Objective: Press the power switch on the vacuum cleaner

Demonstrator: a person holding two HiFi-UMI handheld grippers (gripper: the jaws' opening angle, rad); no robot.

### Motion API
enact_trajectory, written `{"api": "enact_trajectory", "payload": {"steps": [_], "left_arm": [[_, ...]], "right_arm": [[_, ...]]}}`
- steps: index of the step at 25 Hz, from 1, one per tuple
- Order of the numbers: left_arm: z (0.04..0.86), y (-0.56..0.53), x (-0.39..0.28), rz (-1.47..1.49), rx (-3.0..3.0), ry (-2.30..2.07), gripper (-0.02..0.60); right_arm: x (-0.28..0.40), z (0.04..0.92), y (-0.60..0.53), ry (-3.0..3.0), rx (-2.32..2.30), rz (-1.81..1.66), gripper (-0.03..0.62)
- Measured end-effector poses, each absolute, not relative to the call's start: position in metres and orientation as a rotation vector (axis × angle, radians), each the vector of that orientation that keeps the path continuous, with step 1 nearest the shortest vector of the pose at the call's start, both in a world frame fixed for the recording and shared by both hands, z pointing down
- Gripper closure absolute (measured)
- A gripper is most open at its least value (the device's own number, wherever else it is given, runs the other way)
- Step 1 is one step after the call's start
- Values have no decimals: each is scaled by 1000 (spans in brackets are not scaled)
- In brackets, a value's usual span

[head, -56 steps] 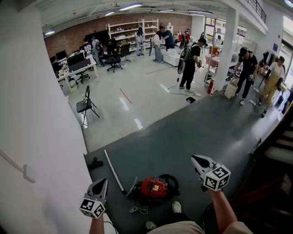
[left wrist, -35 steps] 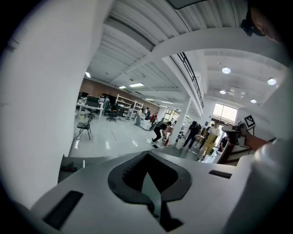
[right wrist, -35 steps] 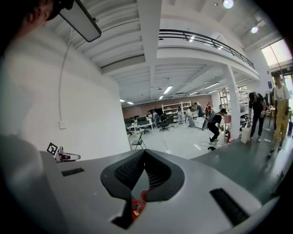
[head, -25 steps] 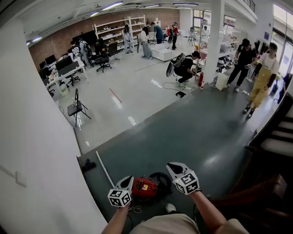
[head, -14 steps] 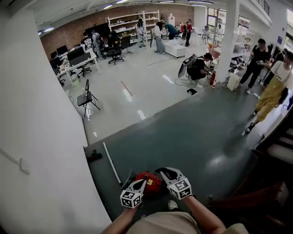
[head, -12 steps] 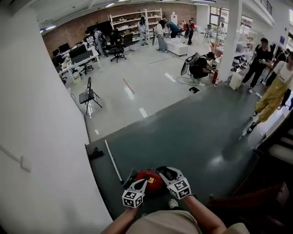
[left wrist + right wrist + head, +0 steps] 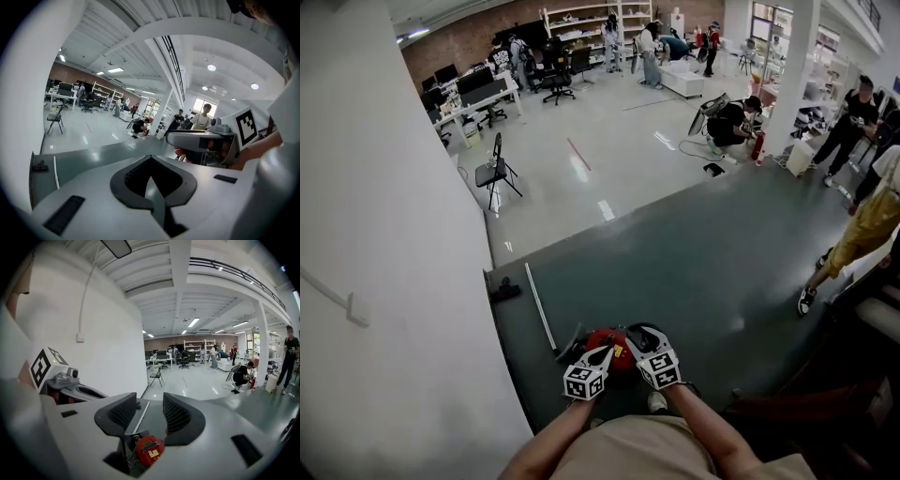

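Observation:
The red vacuum cleaner (image 7: 607, 341) lies on the dark green floor just in front of the person's knees, with its black hose (image 7: 651, 330) curled at its right. Both grippers hang close above it. My left gripper (image 7: 605, 355) is shut, its pads meeting on nothing (image 7: 150, 159). My right gripper (image 7: 636, 337) is opening; nothing is between its ribbed pads (image 7: 149, 400), and the red vacuum body (image 7: 149, 449) shows below the gap. No switch can be made out. Each gripper view shows the other gripper beside it.
A white wall (image 7: 384, 234) runs close along the left. The vacuum's white wand (image 7: 539, 317) lies on the floor toward a black floor head (image 7: 504, 292). A person in yellow (image 7: 862, 234) walks at the right by dark stairs (image 7: 872, 319). A folding chair (image 7: 495, 173) and other people stand farther off.
Both grippers have come down and drawn together over the red vacuum cleaner. The right gripper's jaws have parted. The person in yellow has walked closer at the right.

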State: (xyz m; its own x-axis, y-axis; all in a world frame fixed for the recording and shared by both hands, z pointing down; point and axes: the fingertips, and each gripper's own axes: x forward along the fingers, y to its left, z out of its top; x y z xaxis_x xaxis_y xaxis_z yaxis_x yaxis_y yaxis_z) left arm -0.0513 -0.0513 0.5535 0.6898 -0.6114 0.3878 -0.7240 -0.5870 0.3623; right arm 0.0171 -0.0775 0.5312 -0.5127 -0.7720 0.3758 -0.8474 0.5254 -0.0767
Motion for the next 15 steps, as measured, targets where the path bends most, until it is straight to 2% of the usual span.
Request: {"api": "enact_trajectory", "payload": {"steps": [15], "left_arm": [[549, -123, -60, 375, 2441, -1154, 577]], "right_arm": [[27, 530, -146, -2436, 1454, 355, 427]]}}
